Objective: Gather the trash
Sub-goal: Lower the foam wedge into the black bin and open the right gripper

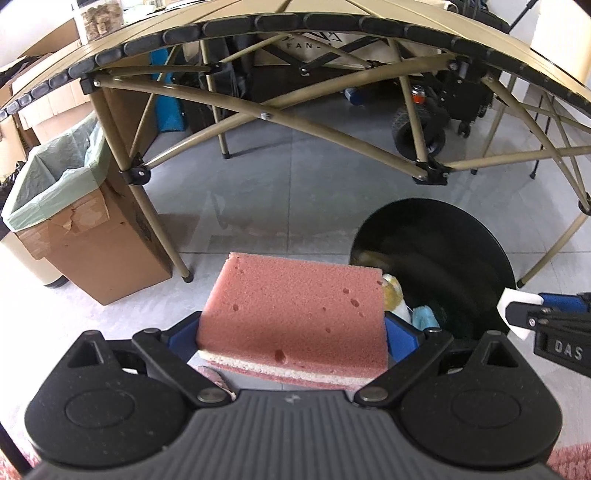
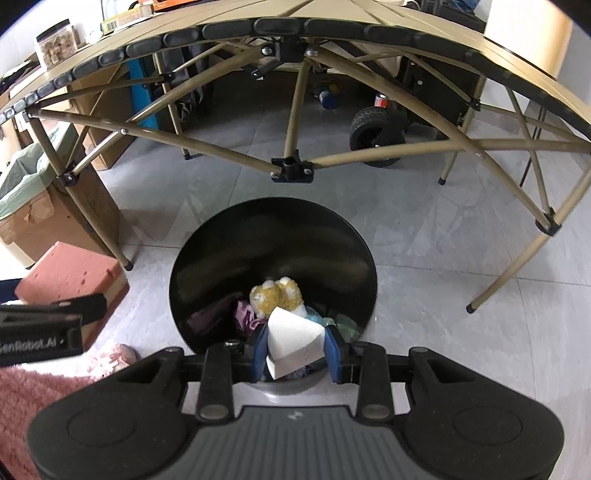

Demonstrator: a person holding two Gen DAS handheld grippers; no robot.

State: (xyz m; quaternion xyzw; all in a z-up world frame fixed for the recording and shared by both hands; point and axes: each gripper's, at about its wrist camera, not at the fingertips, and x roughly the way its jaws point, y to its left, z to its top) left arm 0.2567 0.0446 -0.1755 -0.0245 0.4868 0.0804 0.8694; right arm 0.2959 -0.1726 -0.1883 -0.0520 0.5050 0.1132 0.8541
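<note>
Your left gripper (image 1: 291,332) has its blue fingers (image 1: 400,341) spread wide and pressed against the two ends of a pink sponge (image 1: 291,314), which has a white layer along its near edge. The sponge is lifted off the grey tiled floor (image 1: 295,192), just left of the black trash bin (image 1: 436,243).

Your right gripper (image 2: 295,349) is nearly closed, and its fingers (image 2: 334,354) pinch a folded piece of white paper (image 2: 293,341). The paper sits right over the open mouth of the black trash bin (image 2: 273,236). Inside the bin you can see a yellow and white plush item (image 2: 277,295), some purple fabric (image 2: 245,315) and other scraps, partly hidden behind the paper. In the right wrist view, the sponge (image 2: 74,275) and the left gripper's black body show at the left edge, beside the bin.

The bin stands on the floor in front of a tan folding table (image 2: 295,33) with crossed legs. To the left of that table is a cardboard box (image 1: 92,240) lined with a pale green bag (image 1: 55,173). A pink shaggy rug (image 2: 33,391) lies at the lower left near you, and a black wheeled cart (image 2: 376,136) sits behind the table.
</note>
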